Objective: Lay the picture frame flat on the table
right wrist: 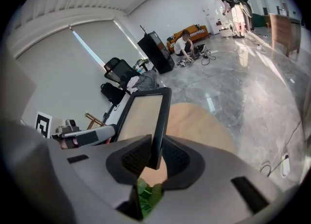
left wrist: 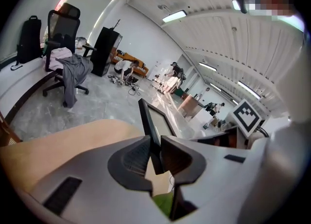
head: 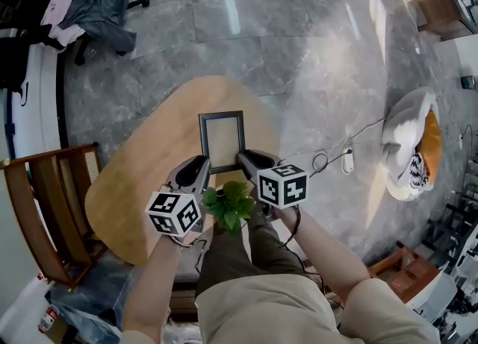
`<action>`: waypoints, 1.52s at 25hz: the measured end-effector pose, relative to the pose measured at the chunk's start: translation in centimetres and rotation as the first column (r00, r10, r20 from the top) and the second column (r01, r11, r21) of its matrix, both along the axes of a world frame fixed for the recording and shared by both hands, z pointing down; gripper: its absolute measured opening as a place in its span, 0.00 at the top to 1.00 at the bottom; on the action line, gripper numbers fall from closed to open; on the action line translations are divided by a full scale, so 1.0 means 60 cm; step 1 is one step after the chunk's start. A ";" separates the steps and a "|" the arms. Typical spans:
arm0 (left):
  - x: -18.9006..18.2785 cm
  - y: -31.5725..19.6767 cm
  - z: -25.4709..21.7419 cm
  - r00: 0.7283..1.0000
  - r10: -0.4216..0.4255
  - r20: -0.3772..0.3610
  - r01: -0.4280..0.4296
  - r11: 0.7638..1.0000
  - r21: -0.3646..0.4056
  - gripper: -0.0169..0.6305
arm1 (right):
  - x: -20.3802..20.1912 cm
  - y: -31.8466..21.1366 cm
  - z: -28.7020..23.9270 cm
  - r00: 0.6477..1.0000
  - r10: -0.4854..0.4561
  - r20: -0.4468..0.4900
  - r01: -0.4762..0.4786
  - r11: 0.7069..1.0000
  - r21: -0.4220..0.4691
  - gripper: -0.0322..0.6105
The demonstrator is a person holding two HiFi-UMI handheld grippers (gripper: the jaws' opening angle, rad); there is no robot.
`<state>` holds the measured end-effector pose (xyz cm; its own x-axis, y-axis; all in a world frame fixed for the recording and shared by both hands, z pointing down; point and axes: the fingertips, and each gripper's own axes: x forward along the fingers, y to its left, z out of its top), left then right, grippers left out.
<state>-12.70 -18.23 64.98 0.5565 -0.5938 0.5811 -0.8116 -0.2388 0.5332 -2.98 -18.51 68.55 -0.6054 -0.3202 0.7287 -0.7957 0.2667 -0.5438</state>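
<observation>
Fingers (left wrist: 132,157) of my left gripper (left wrist: 154,147) pinch one lower side of the black rectangular picture frame (head: 222,139). My right gripper (right wrist: 155,154) clamps the other side. I hold the frame over the pale round wooden counter (head: 134,193).

Risk: uneven tilting twists it loose, or it clips the green leafy plant (head: 228,202) just beside it.

Bottom edge and any rear stand are hidden, so I can't confirm contact with the counter.
</observation>
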 end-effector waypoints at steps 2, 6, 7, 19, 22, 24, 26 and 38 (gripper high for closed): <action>0.000 0.001 0.042 1.000 0.006 0.007 -0.006 0.999 -0.035 0.87 | -0.001 0.003 0.041 1.000 -0.017 -0.013 0.016 0.999 -0.039 0.87; 0.007 0.006 0.120 0.999 0.040 0.001 -0.040 0.994 -0.099 0.87 | 0.006 0.012 0.113 0.999 -0.021 -0.031 0.017 0.994 -0.105 0.87; 0.007 0.007 0.139 0.999 0.048 -0.001 -0.048 0.992 -0.114 0.87 | 0.006 0.014 0.131 0.999 -0.019 -0.033 0.015 0.992 -0.122 0.87; 0.006 0.003 0.332 0.989 0.147 0.001 -0.141 0.953 -0.270 0.87 | 0.000 0.020 0.320 0.995 -0.089 -0.043 0.074 0.959 -0.273 0.86; 0.002 0.011 0.371 0.992 0.124 -0.002 -0.118 0.938 -0.327 0.87 | -0.003 0.024 0.347 0.992 -0.116 -0.055 0.096 0.953 -0.288 0.86; 0.000 0.019 0.391 0.990 0.138 0.009 -0.126 0.929 -0.349 0.87 | -0.005 0.033 0.364 0.986 -0.156 -0.060 0.130 0.943 -0.305 0.86; -0.004 0.024 0.408 0.988 0.151 0.022 -0.133 0.922 -0.365 0.87 | -0.008 0.040 0.379 0.979 -0.193 -0.065 0.163 0.934 -0.319 0.87; -0.022 0.039 0.468 0.987 0.150 0.062 -0.109 0.897 -0.429 0.87 | -0.015 0.068 0.419 0.971 -0.232 -0.052 0.204 0.926 -0.317 0.89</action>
